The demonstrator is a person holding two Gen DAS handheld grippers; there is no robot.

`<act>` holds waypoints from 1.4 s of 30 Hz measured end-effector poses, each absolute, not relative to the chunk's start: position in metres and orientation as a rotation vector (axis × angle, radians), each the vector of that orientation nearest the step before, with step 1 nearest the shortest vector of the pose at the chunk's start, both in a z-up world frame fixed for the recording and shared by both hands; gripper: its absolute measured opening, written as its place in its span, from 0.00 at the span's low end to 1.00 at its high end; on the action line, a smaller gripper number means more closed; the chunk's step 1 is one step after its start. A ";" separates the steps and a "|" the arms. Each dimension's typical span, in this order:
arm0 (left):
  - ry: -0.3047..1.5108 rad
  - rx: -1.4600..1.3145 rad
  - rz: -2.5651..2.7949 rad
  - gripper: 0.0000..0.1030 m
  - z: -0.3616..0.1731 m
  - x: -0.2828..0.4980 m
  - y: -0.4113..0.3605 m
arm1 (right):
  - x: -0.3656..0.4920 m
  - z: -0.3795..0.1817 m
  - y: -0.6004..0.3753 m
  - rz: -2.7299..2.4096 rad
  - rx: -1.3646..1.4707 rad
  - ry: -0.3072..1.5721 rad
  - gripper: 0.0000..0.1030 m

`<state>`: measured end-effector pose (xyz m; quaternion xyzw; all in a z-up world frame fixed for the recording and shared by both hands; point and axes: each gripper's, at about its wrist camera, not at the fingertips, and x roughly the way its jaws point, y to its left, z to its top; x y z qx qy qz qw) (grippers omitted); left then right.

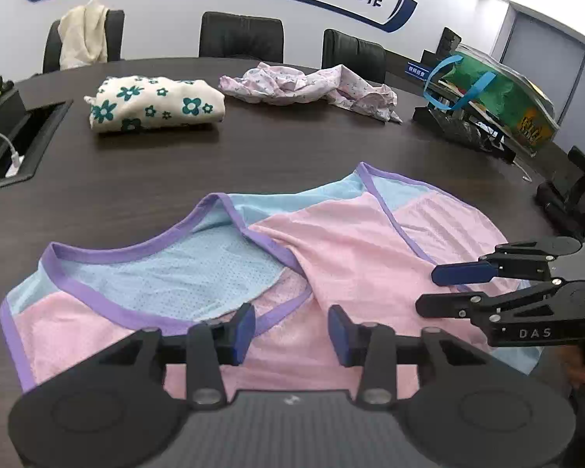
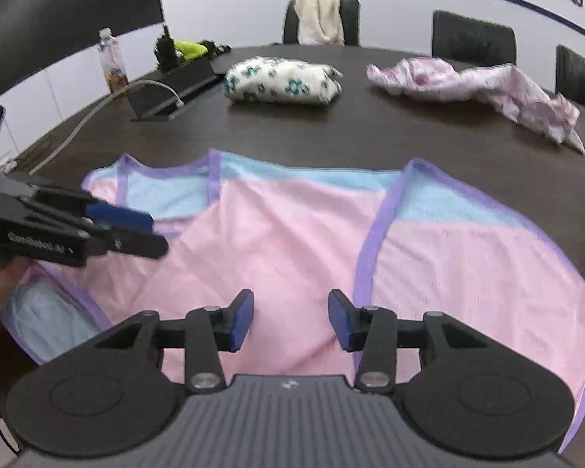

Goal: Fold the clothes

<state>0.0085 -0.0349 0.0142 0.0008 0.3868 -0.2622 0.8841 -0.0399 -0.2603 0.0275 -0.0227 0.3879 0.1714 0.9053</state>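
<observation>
A pink and light-blue sleeveless top with purple trim (image 1: 331,257) lies spread on the dark table, also in the right wrist view (image 2: 292,234). My left gripper (image 1: 291,329) is open and empty, just above the top's neckline side; it shows from the side in the right wrist view (image 2: 152,232). My right gripper (image 2: 290,319) is open and empty over the pink cloth; it shows at the right of the left wrist view (image 1: 429,290).
A folded white garment with teal flowers (image 1: 156,103) and a crumpled pink printed garment (image 1: 312,85) lie further back. A bag with blue handles (image 1: 495,97) stands at the right, a cable box (image 1: 19,144) at the left. A bottle (image 2: 112,60) and chairs stand beyond.
</observation>
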 end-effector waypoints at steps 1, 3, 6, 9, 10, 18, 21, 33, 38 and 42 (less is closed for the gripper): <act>0.804 0.001 -0.537 0.05 0.014 0.008 -0.034 | -0.041 0.026 -0.261 0.348 -0.045 0.790 0.41; 0.809 -0.018 -0.517 0.01 0.013 0.010 -0.029 | -0.044 0.024 -0.262 0.340 -0.026 0.788 0.41; 0.785 -0.035 -0.460 0.00 0.015 0.008 -0.019 | -0.046 0.024 -0.262 0.336 -0.030 0.780 0.41; 0.770 -0.048 -0.411 0.00 0.017 0.006 -0.009 | -0.048 0.023 -0.260 0.327 -0.049 0.771 0.41; 0.768 -0.051 -0.407 0.00 0.018 0.006 -0.008 | -0.049 0.023 -0.259 0.324 -0.050 0.768 0.41; 0.782 -0.023 -0.528 0.35 0.017 0.001 -0.015 | -0.047 0.023 -0.263 0.315 -0.001 0.771 0.41; 0.789 0.010 -0.554 0.32 0.016 0.001 -0.030 | -0.048 0.023 -0.264 0.314 0.014 0.770 0.41; 0.735 -0.075 -0.422 0.02 0.022 -0.004 -0.003 | -0.060 0.024 -0.269 0.308 0.016 0.768 0.41; 0.702 -0.081 -0.432 0.34 0.038 -0.044 0.001 | -0.077 0.038 -0.270 0.296 -0.013 0.732 0.42; 0.708 -0.150 -0.546 0.47 0.033 -0.086 -0.009 | -0.099 0.050 -0.280 0.296 -0.037 0.731 0.42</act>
